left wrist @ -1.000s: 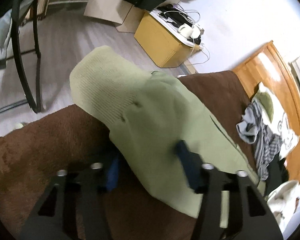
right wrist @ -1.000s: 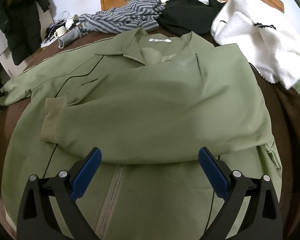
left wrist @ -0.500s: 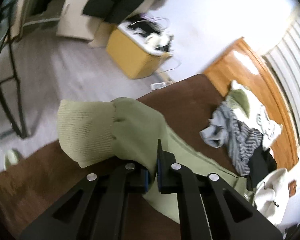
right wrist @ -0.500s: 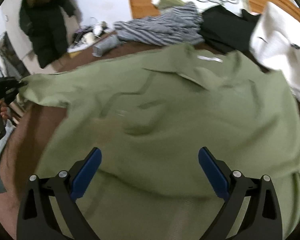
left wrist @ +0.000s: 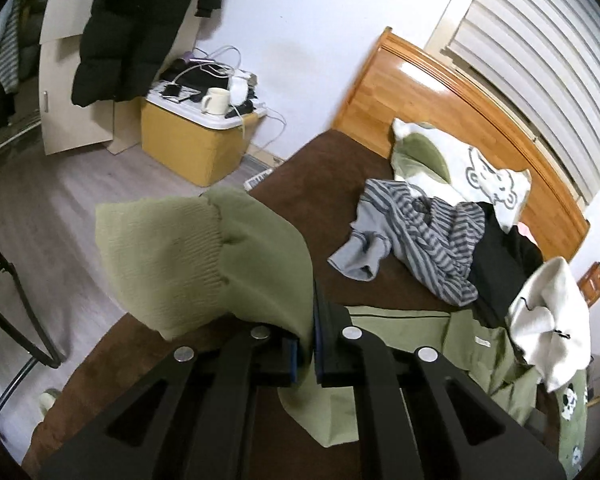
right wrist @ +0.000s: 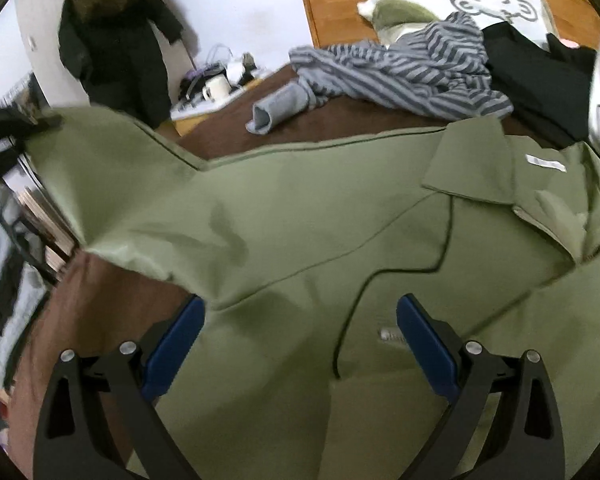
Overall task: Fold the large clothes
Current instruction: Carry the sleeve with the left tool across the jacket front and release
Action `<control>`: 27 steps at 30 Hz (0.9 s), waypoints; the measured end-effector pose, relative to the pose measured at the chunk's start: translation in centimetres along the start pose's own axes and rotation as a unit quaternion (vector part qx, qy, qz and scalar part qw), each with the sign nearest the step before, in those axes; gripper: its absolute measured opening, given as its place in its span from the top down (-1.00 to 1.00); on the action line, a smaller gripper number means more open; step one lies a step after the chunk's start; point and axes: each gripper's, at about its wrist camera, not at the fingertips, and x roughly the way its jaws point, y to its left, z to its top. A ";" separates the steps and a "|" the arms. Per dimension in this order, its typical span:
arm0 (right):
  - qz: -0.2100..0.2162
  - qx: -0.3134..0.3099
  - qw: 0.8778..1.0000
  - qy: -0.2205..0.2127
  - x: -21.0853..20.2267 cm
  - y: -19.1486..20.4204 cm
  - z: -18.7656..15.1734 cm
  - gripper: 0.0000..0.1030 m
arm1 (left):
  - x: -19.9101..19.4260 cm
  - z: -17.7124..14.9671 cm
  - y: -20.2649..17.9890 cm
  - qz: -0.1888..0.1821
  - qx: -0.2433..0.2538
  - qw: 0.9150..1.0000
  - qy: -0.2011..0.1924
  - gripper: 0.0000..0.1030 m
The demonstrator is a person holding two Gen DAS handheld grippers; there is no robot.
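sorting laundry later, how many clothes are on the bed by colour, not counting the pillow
green: 1, the jacket
grey striped: 1, the top
black: 1, the garment
white: 1, the fleece
total: 4

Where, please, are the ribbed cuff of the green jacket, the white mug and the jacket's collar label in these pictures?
ribbed cuff [left wrist: 160,256]: left wrist view, middle of the knit band.
white mug [left wrist: 219,101]: left wrist view, its side wall.
collar label [right wrist: 546,162]: right wrist view, centre of the white tag.
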 end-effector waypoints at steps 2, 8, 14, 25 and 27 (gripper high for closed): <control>-0.009 -0.002 1.000 0.021 1.5 0.1 0.2 -0.86 | -0.3 0.3 -0.1 -0.005 0.000 1.000 0.002 0.84; -0.040 -0.024 0.998 0.053 4.5 1.3 -0.6 -0.88 | -0.7 1.5 -1.9 -0.028 0.020 0.999 0.007 0.85; -0.053 -0.029 0.997 0.050 4.8 1.6 -0.8 -0.89 | -1.4 2.1 -6.0 -0.063 0.065 0.996 0.010 0.85; -0.038 -0.010 0.999 0.032 1.9 0.4 -0.8 -0.84 | -3.3 1.6 -12.9 -0.110 0.130 0.985 0.018 0.85; -0.038 -0.009 0.999 0.020 0.3 0.1 -1.0 -0.84 | -3.9 1.2 -14.4 -0.120 0.140 0.983 0.018 0.85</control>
